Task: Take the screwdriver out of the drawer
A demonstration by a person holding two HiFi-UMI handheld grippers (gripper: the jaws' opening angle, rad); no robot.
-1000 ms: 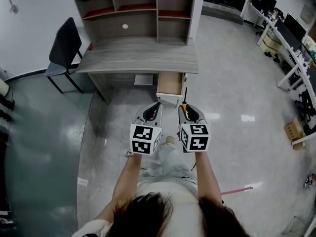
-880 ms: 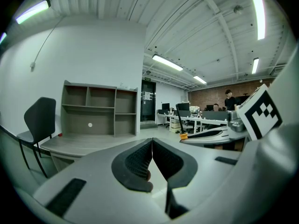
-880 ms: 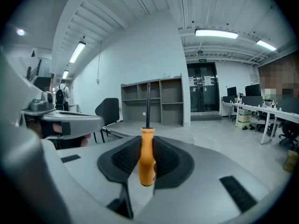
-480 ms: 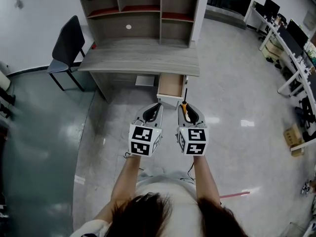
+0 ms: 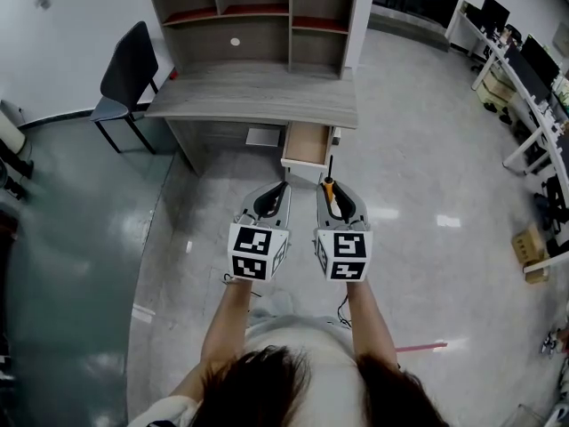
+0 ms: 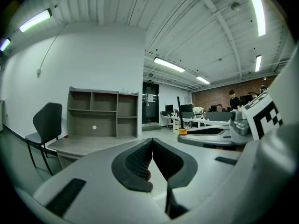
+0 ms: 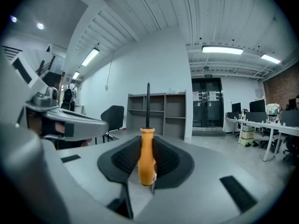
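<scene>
The task looks essentially done: the right gripper (image 5: 332, 196) pinches the screwdriver (image 7: 146, 160) by its orange handle, well clear of the open drawer (image 5: 307, 145) under the surface's (image 5: 258, 96) right end. The left gripper (image 6: 152, 157) is pressed together, empty.

Bright, even light falls from ceiling tubes (image 6: 254, 13); glare patches dot the glossy floor (image 5: 444, 221); fisheye bends edges, corners darken.

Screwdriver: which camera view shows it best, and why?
Right gripper view: the screwdriver stands close, orange handle clamped in the right claw. Head view shows it small; left gripper view, only shaft and handle top.
</scene>
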